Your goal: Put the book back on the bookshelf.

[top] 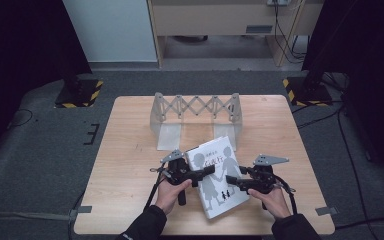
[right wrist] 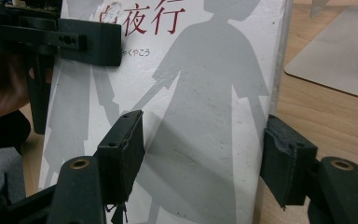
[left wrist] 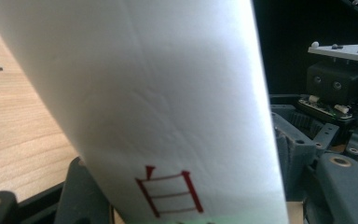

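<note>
A thick white book (top: 220,200) with grey silhouette figures and a red title lies at an angle on the wooden table (top: 130,150), near its front edge. My left gripper (top: 207,170) comes in from the book's left and is shut on it. In the left gripper view the white spine (left wrist: 168,102) with a red character sits between the two jaws. My right gripper (top: 232,181) reaches in from the right and is open. In its own view the right gripper (right wrist: 203,158) has one jaw over the cover (right wrist: 205,93) and the other just off the book's edge.
A grey scissor-type book rack (top: 195,112) stands at the back middle of the table, its flat base plates reaching toward the book; one base plate (right wrist: 335,60) lies just past the book. Stands and cables sit on the floor at both sides.
</note>
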`<control>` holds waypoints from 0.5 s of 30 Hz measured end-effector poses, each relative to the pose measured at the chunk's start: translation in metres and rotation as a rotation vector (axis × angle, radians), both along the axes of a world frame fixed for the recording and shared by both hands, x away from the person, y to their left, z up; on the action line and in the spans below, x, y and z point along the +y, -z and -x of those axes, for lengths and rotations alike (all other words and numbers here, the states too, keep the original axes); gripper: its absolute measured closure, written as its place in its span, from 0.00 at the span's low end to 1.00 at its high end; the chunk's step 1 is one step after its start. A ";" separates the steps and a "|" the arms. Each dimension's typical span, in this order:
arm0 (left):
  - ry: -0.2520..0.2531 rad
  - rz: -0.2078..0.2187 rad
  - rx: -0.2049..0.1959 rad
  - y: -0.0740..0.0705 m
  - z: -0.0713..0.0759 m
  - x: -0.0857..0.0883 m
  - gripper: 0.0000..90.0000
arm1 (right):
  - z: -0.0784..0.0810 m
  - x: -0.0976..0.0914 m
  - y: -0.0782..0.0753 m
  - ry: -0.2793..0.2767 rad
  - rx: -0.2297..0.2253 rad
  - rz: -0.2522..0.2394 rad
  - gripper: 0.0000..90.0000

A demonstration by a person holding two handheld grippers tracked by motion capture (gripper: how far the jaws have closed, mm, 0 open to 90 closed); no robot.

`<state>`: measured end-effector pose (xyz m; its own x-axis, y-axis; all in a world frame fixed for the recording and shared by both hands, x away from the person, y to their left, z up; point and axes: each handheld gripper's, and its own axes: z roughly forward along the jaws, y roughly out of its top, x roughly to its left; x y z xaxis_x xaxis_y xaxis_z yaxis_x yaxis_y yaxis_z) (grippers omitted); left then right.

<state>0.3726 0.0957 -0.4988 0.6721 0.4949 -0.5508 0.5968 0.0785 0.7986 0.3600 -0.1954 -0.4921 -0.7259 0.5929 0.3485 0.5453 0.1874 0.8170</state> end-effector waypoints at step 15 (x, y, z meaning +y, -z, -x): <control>0.008 0.042 0.043 -0.004 -0.003 0.002 0.50 | 0.000 0.000 -0.001 0.001 -0.004 -0.011 0.41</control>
<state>0.3756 0.0973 -0.4953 0.6512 0.4654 -0.5994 0.6312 0.1064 0.7683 0.3605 -0.1957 -0.4908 -0.7269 0.5897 0.3521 0.5424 0.1785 0.8210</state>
